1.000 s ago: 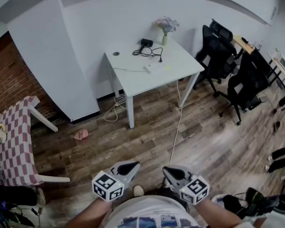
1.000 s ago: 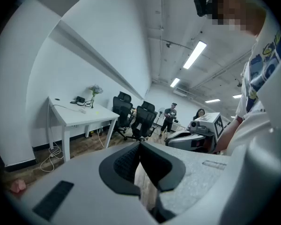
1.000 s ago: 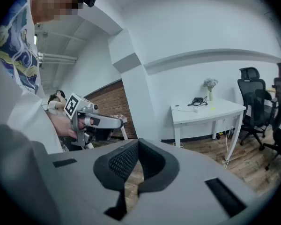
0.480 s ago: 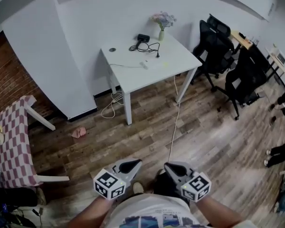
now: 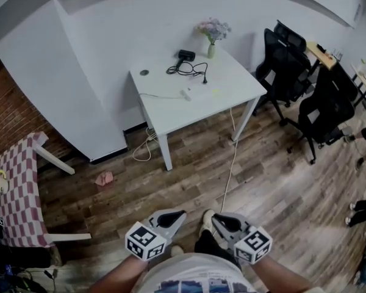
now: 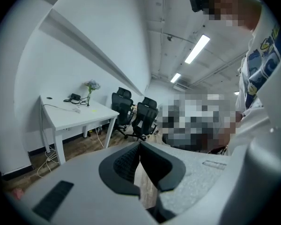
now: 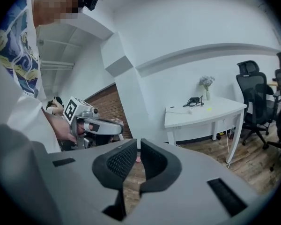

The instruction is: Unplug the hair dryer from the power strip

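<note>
**Standoff from table, both grippers empty**

Head view: left gripper (image 5: pixel 179 213) and right gripper (image 5: pixel 215 219) held low and close to torso, side by side, tips toward table (image 5: pixel 232 99). Well apart from table, with bare wood floor (image 5: pixel 189 182) between.

Left gripper view: clenched, tips touching, nothing gripped.
Right gripper view: jaws opening, narrow slit between pads, nothing in it.

Task item, dryer (image 5: pixel 185 55): black, lies on far part of table near wall, just beside vase (image 5: pixel 211 49) of flowers. Black cord (image 5: pixel 189 69) loops on tabletop in front of it, its end pointing toward near side.

Second task item, strip (image 5: pixel 187 93): small, white, lies mid-table, nearer front edge. Thin white lead (image 5: pixel 161 94) runs from it toward left edge of table. Cord end lies near strip; plugged in or not, too small to tell.

Elsewhere:
- White cable (image 5: pixel 230 163) hangs off right front of table and trails over floor toward feet.
- Cable tangle (image 5: pixel 143 148) on floor by left table leg.
- Pink scrap (image 5: pixel 104 178) on floor near wall.
- Checked table (image 5: pixel 15 188) at left, brick wall (image 5: pixel 9 112) behind it.
- Black chairs (image 5: pixel 287 63) to right of table.
</note>
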A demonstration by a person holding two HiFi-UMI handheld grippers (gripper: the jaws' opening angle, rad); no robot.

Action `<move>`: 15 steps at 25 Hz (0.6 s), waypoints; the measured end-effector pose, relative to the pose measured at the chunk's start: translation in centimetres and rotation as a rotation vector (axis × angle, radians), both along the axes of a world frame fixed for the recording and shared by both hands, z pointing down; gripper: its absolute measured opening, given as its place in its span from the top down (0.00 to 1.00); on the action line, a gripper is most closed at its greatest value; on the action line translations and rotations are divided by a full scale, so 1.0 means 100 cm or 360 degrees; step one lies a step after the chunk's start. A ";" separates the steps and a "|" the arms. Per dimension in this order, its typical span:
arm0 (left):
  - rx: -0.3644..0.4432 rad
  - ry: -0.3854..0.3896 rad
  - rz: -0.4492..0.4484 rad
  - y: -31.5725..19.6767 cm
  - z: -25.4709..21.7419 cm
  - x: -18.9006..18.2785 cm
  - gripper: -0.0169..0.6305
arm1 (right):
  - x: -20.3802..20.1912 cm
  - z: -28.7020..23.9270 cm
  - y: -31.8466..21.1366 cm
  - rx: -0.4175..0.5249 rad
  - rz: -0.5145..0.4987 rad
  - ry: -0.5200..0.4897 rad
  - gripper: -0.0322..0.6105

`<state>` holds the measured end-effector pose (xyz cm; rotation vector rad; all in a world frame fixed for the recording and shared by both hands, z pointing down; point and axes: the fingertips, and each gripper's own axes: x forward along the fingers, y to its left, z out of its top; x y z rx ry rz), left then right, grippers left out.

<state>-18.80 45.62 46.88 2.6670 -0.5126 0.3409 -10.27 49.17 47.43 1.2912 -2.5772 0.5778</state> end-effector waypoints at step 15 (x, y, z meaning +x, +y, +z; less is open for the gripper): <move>-0.0016 -0.0097 -0.0044 -0.132 -0.009 0.163 0.97 | 0.154 -0.001 -0.133 0.0057 -0.0112 0.0035 0.92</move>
